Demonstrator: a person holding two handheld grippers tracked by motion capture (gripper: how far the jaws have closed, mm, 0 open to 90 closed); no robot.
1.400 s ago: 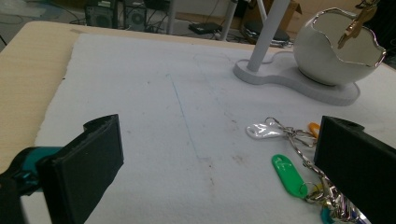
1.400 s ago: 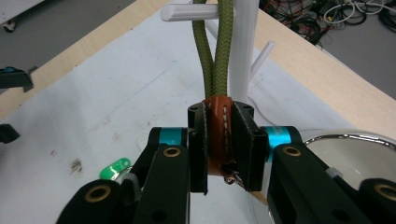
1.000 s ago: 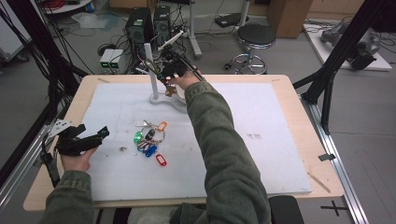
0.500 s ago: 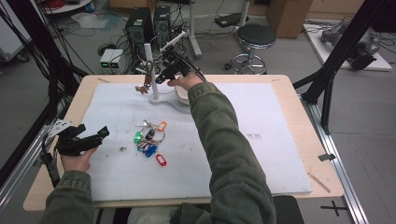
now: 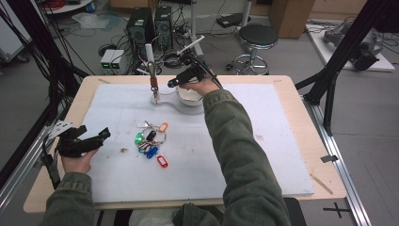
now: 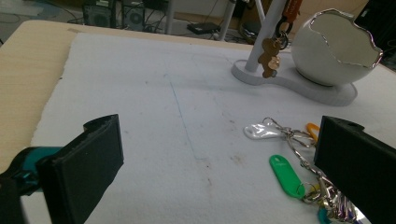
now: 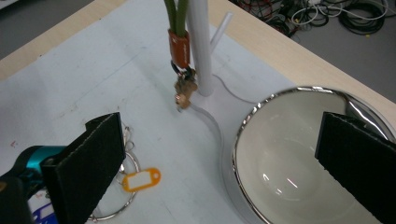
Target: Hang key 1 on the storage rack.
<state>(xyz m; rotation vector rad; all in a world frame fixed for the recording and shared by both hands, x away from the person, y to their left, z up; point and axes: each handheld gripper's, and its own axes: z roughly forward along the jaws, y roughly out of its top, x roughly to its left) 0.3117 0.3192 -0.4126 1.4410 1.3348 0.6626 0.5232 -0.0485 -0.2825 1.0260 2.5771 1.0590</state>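
Note:
A brass key [image 5: 153, 87] on a green strap with an orange clip [image 7: 179, 46] hangs from the white stand's post [image 5: 149, 56]. It hangs free beside the post [image 7: 201, 46]. My right gripper [image 5: 170, 84] hovers just right of it, over the white bowl [image 7: 289, 154]. Its jaws have just been opening and now stand open with nothing gripped [image 7: 219, 135]. A bunch of keys with coloured tags [image 5: 151, 141] lies mid-mat. My left gripper [image 5: 104, 134] rests at the mat's left edge, open and empty [image 6: 219, 135], pointing at the bunch.
The egg-shaped bowl [image 6: 331, 51] sits on the stand's flat base [image 5: 181, 109]. A red tag [image 5: 162, 161] lies nearest the front; green [image 6: 286, 173], white [image 6: 259, 131] and orange [image 7: 137, 178] tags fan out from the ring. Bare white mat [image 5: 263, 141] stretches to the right.
The right gripper has opened and drawn back to the right from the post. The key on its strap now hangs beside the post. The left hand has stayed put.

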